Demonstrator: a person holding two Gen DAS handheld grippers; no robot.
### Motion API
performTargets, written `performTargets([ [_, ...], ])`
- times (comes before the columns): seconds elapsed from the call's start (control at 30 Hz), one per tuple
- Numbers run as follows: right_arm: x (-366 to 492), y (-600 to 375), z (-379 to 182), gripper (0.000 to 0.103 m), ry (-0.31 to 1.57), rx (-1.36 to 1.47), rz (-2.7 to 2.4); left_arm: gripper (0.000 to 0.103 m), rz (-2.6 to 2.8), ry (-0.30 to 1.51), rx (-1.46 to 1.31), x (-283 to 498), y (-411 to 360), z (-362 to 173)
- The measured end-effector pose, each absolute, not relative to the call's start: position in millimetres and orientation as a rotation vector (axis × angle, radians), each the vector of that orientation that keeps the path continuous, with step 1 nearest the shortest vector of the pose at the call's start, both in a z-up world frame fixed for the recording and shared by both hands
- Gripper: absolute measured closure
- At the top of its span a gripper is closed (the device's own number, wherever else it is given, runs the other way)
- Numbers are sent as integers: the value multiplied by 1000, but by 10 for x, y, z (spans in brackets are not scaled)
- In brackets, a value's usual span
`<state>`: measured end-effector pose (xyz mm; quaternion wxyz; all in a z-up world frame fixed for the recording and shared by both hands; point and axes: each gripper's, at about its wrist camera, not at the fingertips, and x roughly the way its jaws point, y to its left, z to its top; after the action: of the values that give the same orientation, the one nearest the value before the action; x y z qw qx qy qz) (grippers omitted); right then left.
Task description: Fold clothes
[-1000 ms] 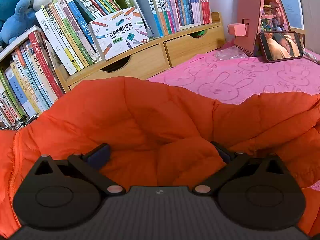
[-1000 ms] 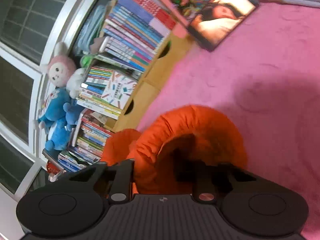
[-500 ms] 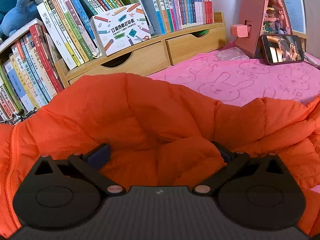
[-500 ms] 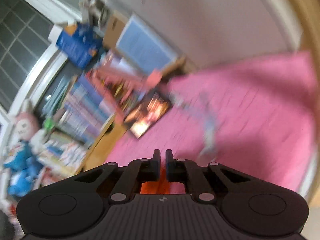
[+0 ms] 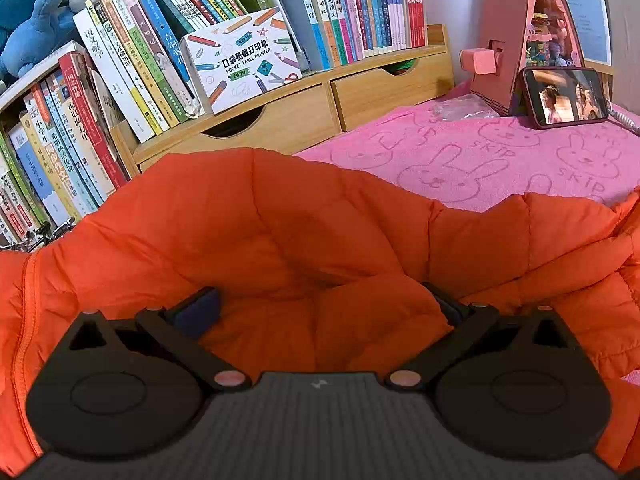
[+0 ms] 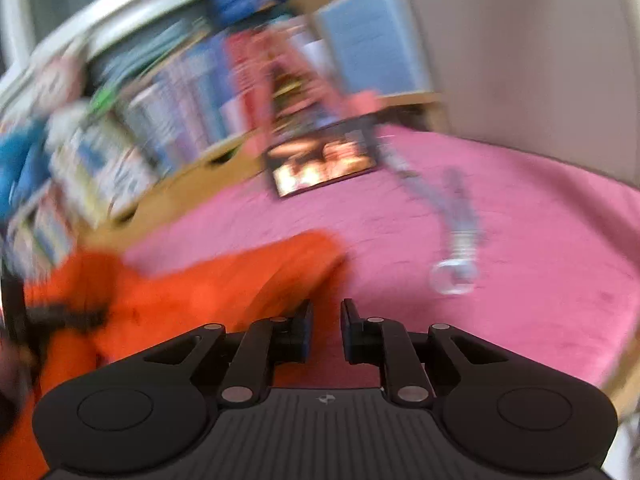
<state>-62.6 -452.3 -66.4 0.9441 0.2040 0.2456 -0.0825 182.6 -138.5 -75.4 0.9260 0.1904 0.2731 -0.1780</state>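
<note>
Gripping a thick fold of the orange puffer jacket (image 5: pixel 320 240), the left gripper (image 5: pixel 320 308) is holding its fingers (image 5: pixel 196 312) spread wide, with the padded cloth bunching up between them and filling the gap from one pad to the other. The jacket is lying heaped over the near side of the bench (image 5: pixel 460 160), which is wearing a pink towel printed with rabbits, and its zip edge is running down the left of the left wrist view. Behind the jacket, along the far edge of the bench, a wooden shelf unit (image 5: pixel 300 116) with two drawers is carrying a long row of books (image 5: pixel 360 8) and a white label printer box (image 5: pixel 240 60). Towards the far right corner a phone (image 5: pixel 566 96) is standing propped against a pink cardboard stand (image 5: pixel 504 40), its screen lit.

Over on the right wrist view everything is smearing with motion. The right gripper (image 6: pixel 325 326) is hanging above the pink cover with its fingers (image 6: pixel 304 328) standing a narrow slot apart, having just been opening, and nothing is sitting between them. The jacket is lying off to its left, clear of the fingers, and a blurred cable (image 6: pixel 456 236) is trailing across the cover on the right.
</note>
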Motion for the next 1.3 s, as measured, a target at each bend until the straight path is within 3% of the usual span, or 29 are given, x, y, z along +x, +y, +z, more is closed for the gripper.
performTargets([
  [0.1, -482, -4204, -538, 85, 485, 345, -79, 0, -364, 559, 393, 1825, -1389, -754],
  [0.27, -435, -3907, -352, 64, 454, 214, -184, 0, -365, 559, 391, 1827, -1394, -754],
  [0.33, -470, -3873, -350, 49, 441, 179, -260, 0, -366, 561, 389, 1829, -1388, -754],
  [0.6, -311, -4151, -455, 39, 465, 349, -278, 0, -367, 560, 389, 1825, -1389, -752],
  [0.67, -162, -4091, -475, 40, 500, 353, -235, 0, -367, 560, 389, 1825, -1389, -754],
  [0.7, -93, -4059, -491, 50, 521, 341, -220, 0, -367, 560, 390, 1825, -1389, -755],
  [0.73, -36, -4017, -500, 71, 544, 312, -223, 0, -367, 561, 388, 1827, -1387, -755],
  [0.77, -21, -3970, -503, 78, 563, 256, -253, 0, -368, 562, 387, 1828, -1385, -755],
  [1.0, -274, -4013, -605, 83, 585, -148, -564, 0, -376, 570, 371, 1847, -1362, -749],
  [1.07, -392, -4217, -610, 89, 583, -192, -681, 0, -377, 571, 372, 1852, -1359, -746],
  [1.3, -993, -4827, -349, 86, 474, 47, -722, 0, -372, 562, 386, 1846, -1376, -737],
])
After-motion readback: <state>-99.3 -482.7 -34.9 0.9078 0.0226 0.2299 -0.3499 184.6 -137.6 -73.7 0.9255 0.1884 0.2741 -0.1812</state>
